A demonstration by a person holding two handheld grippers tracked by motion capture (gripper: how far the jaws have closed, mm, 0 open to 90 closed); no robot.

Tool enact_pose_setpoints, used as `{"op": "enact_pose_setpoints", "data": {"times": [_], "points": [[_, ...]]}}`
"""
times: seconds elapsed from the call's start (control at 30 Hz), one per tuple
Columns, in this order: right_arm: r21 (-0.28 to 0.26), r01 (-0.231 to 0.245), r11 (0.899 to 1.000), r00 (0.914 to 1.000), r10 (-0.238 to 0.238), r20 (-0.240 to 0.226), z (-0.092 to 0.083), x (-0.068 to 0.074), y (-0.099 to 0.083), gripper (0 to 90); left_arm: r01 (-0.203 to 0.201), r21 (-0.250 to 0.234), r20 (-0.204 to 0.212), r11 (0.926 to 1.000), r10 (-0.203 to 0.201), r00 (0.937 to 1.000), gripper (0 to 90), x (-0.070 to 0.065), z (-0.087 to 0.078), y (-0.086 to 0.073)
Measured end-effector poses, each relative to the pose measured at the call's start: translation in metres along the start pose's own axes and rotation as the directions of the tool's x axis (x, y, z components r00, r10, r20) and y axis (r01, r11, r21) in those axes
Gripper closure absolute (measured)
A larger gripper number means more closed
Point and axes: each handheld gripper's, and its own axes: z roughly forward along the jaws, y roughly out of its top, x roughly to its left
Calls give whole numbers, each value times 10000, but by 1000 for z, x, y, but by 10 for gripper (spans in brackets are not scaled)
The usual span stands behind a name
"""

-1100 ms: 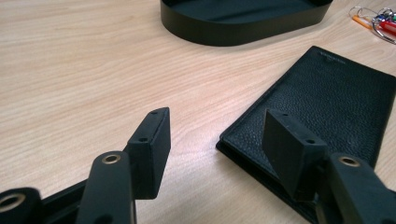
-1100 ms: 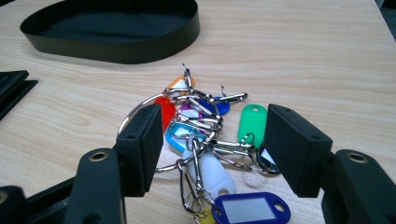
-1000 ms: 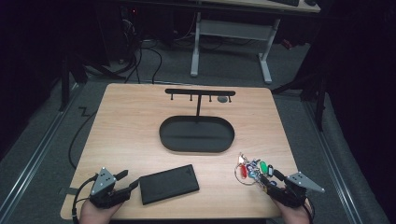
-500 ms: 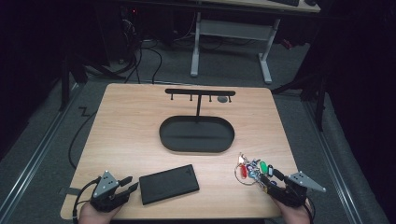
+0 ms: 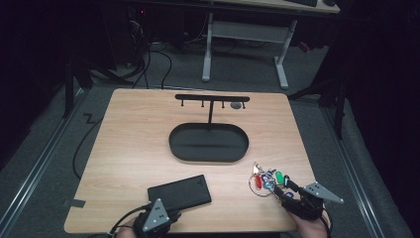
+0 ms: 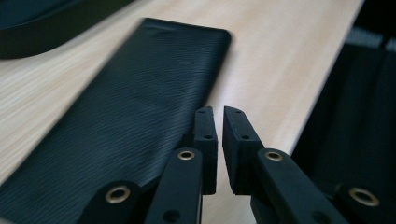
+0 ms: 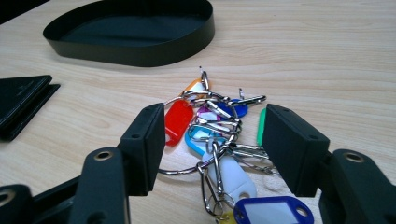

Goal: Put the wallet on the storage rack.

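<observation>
The right hand-held gripper (image 7: pixel 212 154) hangs low over the near right corner of the table (image 5: pixel 129 148), its jaws spread wide with the bunch of keys (image 7: pixel 217 135) lying between them, pads clear of the metal on both sides. The bunch sits straight ahead of this gripper and a little beneath it, its large ring and coloured tags fanned away towards the oval black tray (image 5: pixel 208 143), so a short drop and a squeeze looks like the likely next move. In the high view the keys (image 5: pixel 267 179) are just beyond the right hand-held gripper (image 5: pixel 293 197), well apart from the left one. The left hand-held gripper (image 5: pixel 163 210) sits at the near edge, its jaws having just been closing to a narrow slit with nothing between them; they rest just beside the near right edge of the black wallet (image 6: pixel 126 121), whose long axis runs away from it. Behind the tray stands a black key rack (image 5: pixel 212 99). Nothing blocks the right gripper's way to the keys.
</observation>
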Motion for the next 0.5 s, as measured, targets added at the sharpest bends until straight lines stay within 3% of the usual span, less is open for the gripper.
{"op": "enact_pose_setpoints", "data": {"times": [0.13,0.17,0.47,0.5], "points": [[11,-147,9999,9998,147,-125,0,0,0,406,-148,231,139,9996,144,9998,846,-5,8,6],[-49,-372,9993,9990,371,-229,-1,0,-1,408,-404,392,54,9984,402,9992,847,-5,12,10],[31,-503,9987,9978,504,-438,-1,-3,0,429,-264,693,-19,9972,266,9996,881,-1,25,14],[-41,-966,9953,9927,961,-729,-2,-5,-1,431,-122,778,-19,9969,124,9999,886,2,27,13]]}}
